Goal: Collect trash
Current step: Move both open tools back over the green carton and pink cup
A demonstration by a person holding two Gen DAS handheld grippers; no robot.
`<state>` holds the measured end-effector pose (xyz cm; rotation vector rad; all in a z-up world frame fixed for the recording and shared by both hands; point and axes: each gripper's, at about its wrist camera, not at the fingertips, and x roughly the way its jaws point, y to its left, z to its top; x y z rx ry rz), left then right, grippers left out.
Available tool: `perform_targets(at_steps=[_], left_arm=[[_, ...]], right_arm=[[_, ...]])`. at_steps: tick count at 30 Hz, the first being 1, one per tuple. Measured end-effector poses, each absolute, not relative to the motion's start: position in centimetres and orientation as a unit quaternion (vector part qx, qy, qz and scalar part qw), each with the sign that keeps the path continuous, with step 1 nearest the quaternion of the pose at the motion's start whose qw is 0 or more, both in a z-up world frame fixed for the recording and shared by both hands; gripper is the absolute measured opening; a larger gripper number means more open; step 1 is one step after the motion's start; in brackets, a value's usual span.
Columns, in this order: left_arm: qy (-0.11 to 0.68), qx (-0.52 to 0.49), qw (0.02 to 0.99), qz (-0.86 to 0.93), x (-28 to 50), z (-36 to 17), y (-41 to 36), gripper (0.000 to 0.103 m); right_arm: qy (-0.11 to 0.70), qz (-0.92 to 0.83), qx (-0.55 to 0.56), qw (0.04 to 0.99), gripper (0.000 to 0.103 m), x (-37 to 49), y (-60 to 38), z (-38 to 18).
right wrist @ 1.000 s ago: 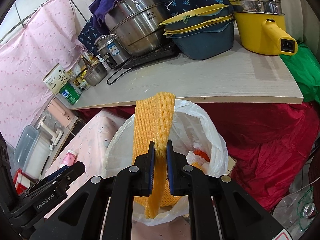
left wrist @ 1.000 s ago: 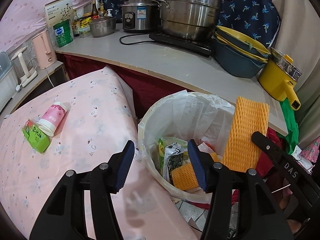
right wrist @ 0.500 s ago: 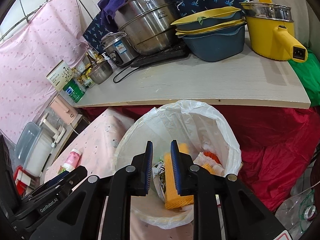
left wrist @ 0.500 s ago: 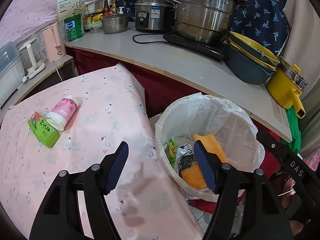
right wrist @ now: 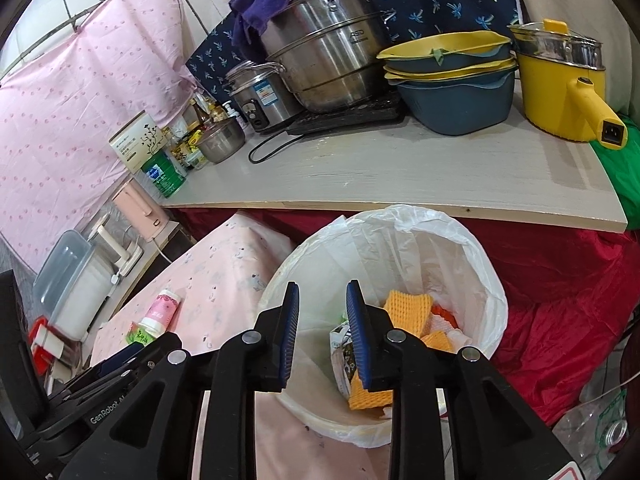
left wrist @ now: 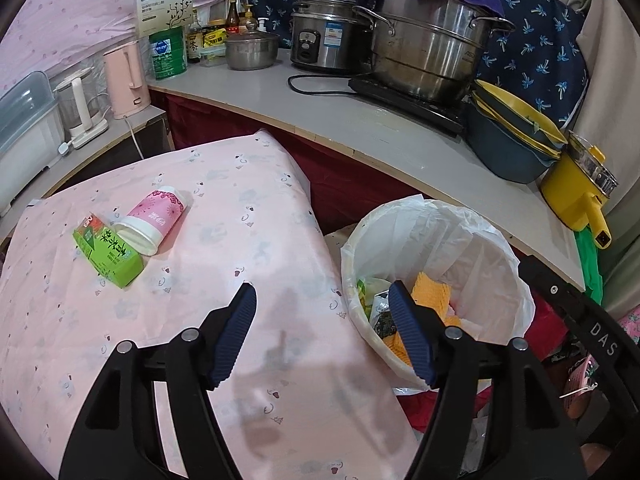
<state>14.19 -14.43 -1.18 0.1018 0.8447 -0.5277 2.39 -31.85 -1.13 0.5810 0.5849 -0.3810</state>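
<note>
— Where do your tongs stand?

— My right gripper point(right wrist: 322, 322) hangs over the white plastic-lined round trash bin point(right wrist: 490, 280); its blue pads are opening, a narrow gap so far, nothing between them. The orange foam fruit net point(right wrist: 408, 308) lies down in the bin with the other wrappers. My left gripper point(left wrist: 322, 326) is spread wide and empty, one finger over the pink patterned tablecloth point(left wrist: 240, 216), the other over the bin's near rim.

— What's left to collect?

— Two things on the cloth: a green rectangular tea carton point(left wrist: 107, 255) and a pink paper cup with a white rim point(left wrist: 154, 220), tipped on its side, touching the carton.

— Which hand goes?

— The left, I'd say. Both lie up and to the left of its fingers, well apart from them, and farther still from the right. The carton's long axis runs diagonally, from far-left down toward near-right, so I'd likely roll the wrist to close across its narrow width.
</note>
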Motion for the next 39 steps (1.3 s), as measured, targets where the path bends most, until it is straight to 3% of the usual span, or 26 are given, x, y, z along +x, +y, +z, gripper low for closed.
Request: perform_targets(at_steps=[17, 39], left_arm=[[0.406, 0.002, 0.893, -0.193, 16.5, -1.0, -5.7, 0.065], [0.426, -0.019, 0.9, -0.093, 21.4, -3.8, 6.1, 0.065]], right_arm=[[0.307, -0.122, 0.235, 0.914, 0.027, 6.8, -24.1, -0.4], [0.359, -0.044, 0.174, 0.916, 0.04, 15.2, -13.5, -2.9]])
